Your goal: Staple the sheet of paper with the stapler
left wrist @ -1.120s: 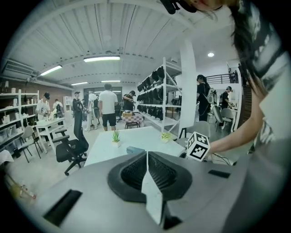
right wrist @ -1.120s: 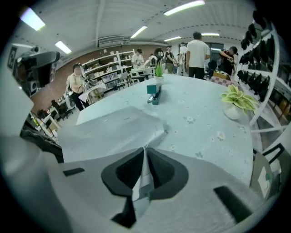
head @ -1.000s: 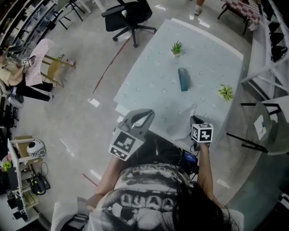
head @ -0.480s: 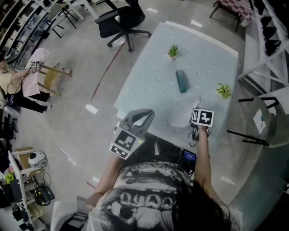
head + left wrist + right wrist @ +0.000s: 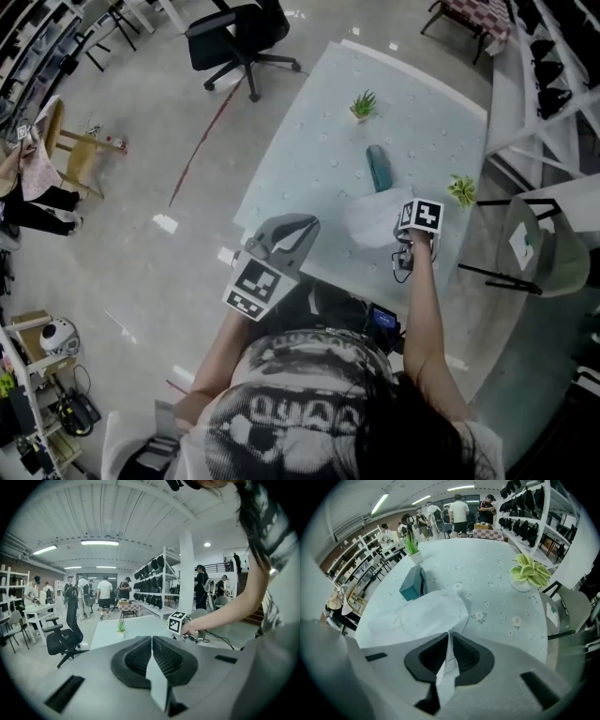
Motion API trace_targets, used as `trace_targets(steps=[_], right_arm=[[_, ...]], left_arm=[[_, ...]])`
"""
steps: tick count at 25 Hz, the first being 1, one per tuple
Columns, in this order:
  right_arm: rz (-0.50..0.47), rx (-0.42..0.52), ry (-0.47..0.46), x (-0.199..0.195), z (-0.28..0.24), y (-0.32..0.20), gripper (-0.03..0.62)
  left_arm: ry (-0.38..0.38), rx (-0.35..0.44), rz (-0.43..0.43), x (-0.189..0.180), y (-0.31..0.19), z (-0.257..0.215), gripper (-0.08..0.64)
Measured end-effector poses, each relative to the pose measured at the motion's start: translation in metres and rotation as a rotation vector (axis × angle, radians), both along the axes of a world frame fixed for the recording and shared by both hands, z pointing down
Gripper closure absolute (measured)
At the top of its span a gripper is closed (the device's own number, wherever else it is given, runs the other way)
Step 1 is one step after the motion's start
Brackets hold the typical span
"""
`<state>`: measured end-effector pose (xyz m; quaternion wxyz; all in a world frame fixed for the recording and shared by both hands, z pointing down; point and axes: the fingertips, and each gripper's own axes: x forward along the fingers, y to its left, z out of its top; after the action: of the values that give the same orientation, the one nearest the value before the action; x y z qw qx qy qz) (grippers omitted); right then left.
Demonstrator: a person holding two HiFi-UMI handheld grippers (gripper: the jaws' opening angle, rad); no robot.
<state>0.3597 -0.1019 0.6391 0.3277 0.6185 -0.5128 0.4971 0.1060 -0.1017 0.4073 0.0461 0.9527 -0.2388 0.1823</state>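
A teal stapler (image 5: pixel 378 167) lies on the pale flowered table (image 5: pixel 319 159); in the right gripper view the stapler (image 5: pixel 412 584) sits just beyond the paper. My right gripper (image 5: pixel 405 231), under its marker cube, points steeply down and is shut on one corner of the white sheet of paper (image 5: pixel 371 217). The sheet (image 5: pixel 422 613) fans out from the right gripper (image 5: pixel 449 632) towards the stapler. My left gripper (image 5: pixel 309 223) hovers off the table's near edge, shut with nothing in it. In its own view the left gripper (image 5: pixel 152 637) points across at the right hand.
A small green plant (image 5: pixel 363 103) stands at the table's far end and a variegated plant (image 5: pixel 460 189) at its right edge, close to the right gripper. An office chair (image 5: pixel 234 33) stands on the floor beyond; a glass-topped stand (image 5: pixel 539 246) is at the right.
The right gripper has carried the paper from the table's near edge further onto the table, towards the stapler. The left gripper has shifted only slightly.
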Motion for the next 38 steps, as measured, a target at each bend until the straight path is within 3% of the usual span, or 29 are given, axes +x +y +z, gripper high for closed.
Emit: trace_targets(steps=[8,15,25,31,38], right_arm=[[0.014,-0.133,0.062,-0.001,-0.002,-0.010,0.561],[0.028,-0.215,0.069,-0.004,0.000,-0.022,0.561],[-0.038,-0.341,0.033,-0.017,0.003,-0.021,0.561],[0.011,-0.318,-0.100,-0.025,-0.007,-0.028,0.555],[0.161,-0.228,-0.209,-0.022,-0.008,-0.021,0.552]], left_arm=[[0.077,-0.027,-0.016,-0.034,-0.026,0.010,0.552],[0.112,-0.034,-0.063,-0.067,-0.060,0.021,0.553],[0.150,-0.042,-0.072,-0.079,-0.087,0.027,0.554],[0.174,-0.051,-0.086,-0.080,-0.102,0.033,0.554],[0.188,-0.051,-0.103,-0.078,-0.114,0.037,0.554]])
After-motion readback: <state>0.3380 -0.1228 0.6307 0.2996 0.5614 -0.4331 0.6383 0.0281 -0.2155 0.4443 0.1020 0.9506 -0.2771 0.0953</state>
